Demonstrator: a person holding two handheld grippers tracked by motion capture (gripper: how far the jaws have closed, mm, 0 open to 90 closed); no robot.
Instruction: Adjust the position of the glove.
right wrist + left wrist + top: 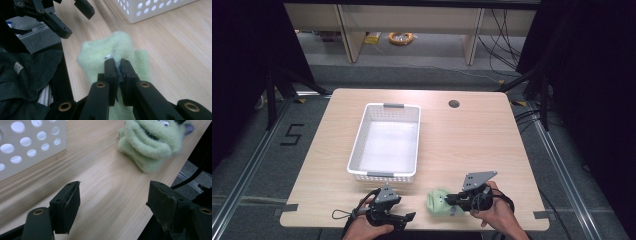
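Right gripper [116, 65] clenched on green plush toy [105, 53] at near worktop [462, 145] edge; left gripper [113, 202] released beside it; white basket [362, 131] beyond.

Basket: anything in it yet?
No. In the high view the white basket is bare inside, and the green plush toy lies on the table, pinched by the right gripper.

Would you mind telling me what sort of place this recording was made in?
Probably a lab or data-collection workspace: a bare wooden table framed by black curtains, with loose cables and floor rails around it.
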